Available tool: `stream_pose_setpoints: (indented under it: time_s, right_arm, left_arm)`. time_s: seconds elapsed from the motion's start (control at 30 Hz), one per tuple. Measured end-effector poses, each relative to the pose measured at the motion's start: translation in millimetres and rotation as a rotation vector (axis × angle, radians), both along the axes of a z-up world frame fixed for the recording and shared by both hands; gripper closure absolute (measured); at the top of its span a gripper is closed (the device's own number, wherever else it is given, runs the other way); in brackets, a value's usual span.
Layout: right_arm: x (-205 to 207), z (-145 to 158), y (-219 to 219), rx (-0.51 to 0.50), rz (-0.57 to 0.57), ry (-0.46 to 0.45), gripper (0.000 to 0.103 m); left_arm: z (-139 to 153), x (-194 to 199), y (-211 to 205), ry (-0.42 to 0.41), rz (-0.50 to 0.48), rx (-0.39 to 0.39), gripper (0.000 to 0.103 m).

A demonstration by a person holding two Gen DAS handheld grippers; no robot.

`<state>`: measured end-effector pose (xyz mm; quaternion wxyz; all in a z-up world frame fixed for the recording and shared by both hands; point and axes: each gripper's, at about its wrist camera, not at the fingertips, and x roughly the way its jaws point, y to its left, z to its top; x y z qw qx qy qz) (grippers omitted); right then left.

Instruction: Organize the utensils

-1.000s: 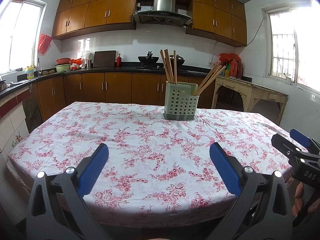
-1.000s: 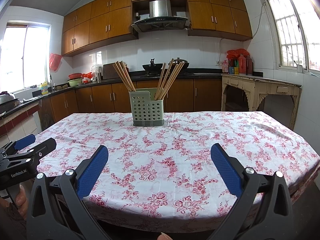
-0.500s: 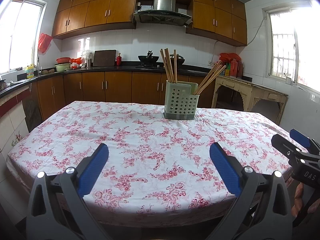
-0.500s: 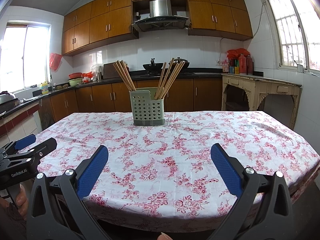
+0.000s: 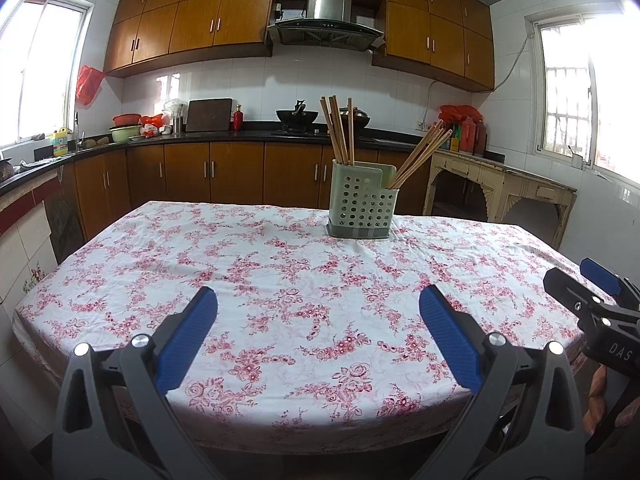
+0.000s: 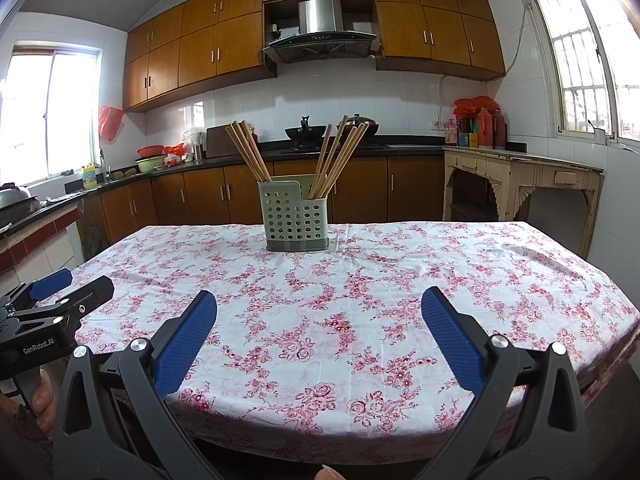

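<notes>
Nearest me, my left tongs (image 5: 318,334) and right tongs (image 6: 319,334) both stand wide apart with nothing between the blue pads, poised over the near edge of the floral-clothed counter (image 5: 280,280). Well beyond them, toward the far edge, sits one green perforated chopstick holder (image 6: 294,218) with two compartments, and two bunches of wooden chopsticks (image 6: 338,158): I count roughly four in one and five in the other, though they overlap. My worry is that reaching in could knock the light holder over, or that pinching one leaning stick drags its neighbours out.
</notes>
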<state>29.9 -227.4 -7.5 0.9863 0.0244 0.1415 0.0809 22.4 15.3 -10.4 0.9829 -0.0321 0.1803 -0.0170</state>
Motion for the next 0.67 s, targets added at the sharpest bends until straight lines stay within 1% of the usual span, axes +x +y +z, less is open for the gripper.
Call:
stream_pose_setpoints:
  time_s: [0.67]
  right_arm:
    - [-3.2, -5.0, 0.2, 0.002, -0.003, 0.005, 0.002]
  left_arm:
    - [-2.3, 3.0, 5.0, 0.017, 0.005, -0.01, 0.004]
